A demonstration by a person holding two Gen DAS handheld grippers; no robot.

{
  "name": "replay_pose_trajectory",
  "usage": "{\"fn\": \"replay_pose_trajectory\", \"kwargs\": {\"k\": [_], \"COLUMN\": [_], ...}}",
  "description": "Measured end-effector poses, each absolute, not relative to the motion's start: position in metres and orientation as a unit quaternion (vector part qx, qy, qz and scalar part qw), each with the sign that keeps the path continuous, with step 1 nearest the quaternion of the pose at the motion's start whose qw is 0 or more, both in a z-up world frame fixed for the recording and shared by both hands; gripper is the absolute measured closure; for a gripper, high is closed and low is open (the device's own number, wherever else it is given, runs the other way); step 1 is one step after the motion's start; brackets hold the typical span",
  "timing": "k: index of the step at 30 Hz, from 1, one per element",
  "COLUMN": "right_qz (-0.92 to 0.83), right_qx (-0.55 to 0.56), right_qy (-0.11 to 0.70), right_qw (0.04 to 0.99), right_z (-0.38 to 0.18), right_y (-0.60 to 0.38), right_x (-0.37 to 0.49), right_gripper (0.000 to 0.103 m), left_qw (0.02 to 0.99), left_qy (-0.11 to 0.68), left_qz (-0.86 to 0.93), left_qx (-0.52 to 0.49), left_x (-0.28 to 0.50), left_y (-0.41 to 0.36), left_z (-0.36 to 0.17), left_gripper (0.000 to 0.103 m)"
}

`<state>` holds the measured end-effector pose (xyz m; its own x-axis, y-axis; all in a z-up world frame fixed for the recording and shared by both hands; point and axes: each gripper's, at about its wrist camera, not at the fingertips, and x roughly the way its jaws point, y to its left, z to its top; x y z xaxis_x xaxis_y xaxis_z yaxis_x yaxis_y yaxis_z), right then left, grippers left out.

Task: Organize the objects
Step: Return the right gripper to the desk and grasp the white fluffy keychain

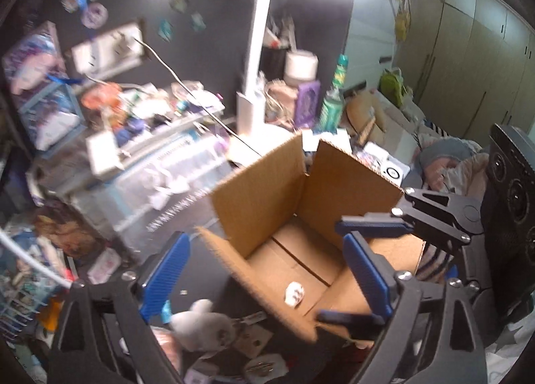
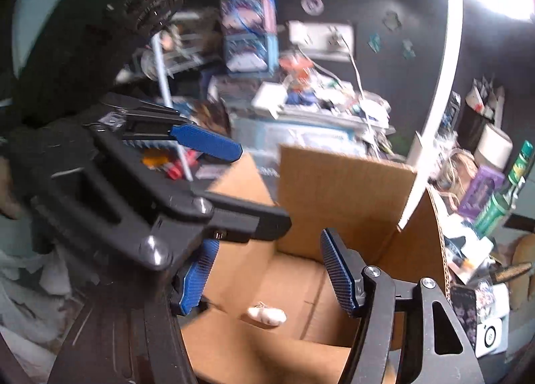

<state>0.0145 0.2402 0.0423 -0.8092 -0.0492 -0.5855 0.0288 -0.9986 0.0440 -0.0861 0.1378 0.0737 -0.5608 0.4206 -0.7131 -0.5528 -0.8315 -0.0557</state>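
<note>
Hovering over an open cardboard box, both grippers point down into it. Left gripper: jaws spread wide, nothing between the blue pads. Right gripper: jaws partly apart, also nothing gripped. Small white object lies loose on the box floor, clear of both sets of pads.

Left wrist view only: grey plush toy on the surface just outside the box's near flap, with flat cards and small bits scattered near it; a wall of tan cupboard doors far right; the right gripper coming in over the box's right wall.

Right wrist view only: the left gripper crossing the frame from the left above the box; the white object is seen side-on, elongated, with a short string at one end; crumpled white paper or cloth low left, too blurred to say which.

Surface: dark desktop, heavily cluttered. Clear plastic drawer unit behind the box, piled with papers and small items. White lamp arm rises beside it, lamp head blown out. Green bottles and a purple box behind the box. Wall is black with small stickers.
</note>
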Motion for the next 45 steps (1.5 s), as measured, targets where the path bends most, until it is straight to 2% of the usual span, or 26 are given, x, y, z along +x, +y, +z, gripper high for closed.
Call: {"fn": "replay_pose_trajectory", "kwargs": {"k": [5,9,15,20,27,30,39,45], "right_qz": [-0.961,-0.956,-0.930,-0.922,-0.924,-0.929,-0.938,-0.930], "right_qx": [0.260,0.251,0.262,0.298,0.337,0.341,0.316,0.349], "right_qy": [0.015,0.041,0.010,-0.012,-0.029,0.017,0.027,0.012], "right_qw": [0.089,0.144,0.256,0.246,0.177,0.142,0.139,0.111], "right_z": [0.059,0.056,0.026,-0.019,-0.079,-0.091,-0.093,-0.113], "right_y": [0.199,0.162,0.128,0.120,0.141,0.141,0.135,0.140], "right_x": [0.033,0.039,0.042,0.033,0.023,0.021,0.033,0.018], "right_gripper": [0.043,0.043,0.043,0.043,0.042,0.033,0.033,0.033], "left_qw": [0.242,0.201,0.147,0.125,0.141,0.157,0.158,0.164], "left_qy": [0.075,0.058,0.032,-0.006,-0.044,-0.054,-0.051,-0.053], "left_qz": [0.900,0.913,0.927,0.933,0.922,0.914,0.913,0.909], "left_qx": [-0.356,-0.351,-0.343,-0.338,-0.358,-0.370,-0.373,-0.379], "left_x": [-0.061,-0.039,-0.003,0.017,0.028,0.029,0.030,0.026], "left_y": [0.093,0.050,0.010,-0.009,-0.018,-0.016,-0.010,-0.008], "left_z": [0.081,0.067,0.026,-0.012,-0.048,-0.055,-0.058,-0.061], "left_gripper": [0.005,0.005,0.004,0.004,0.004,0.004,0.004,0.004]}}
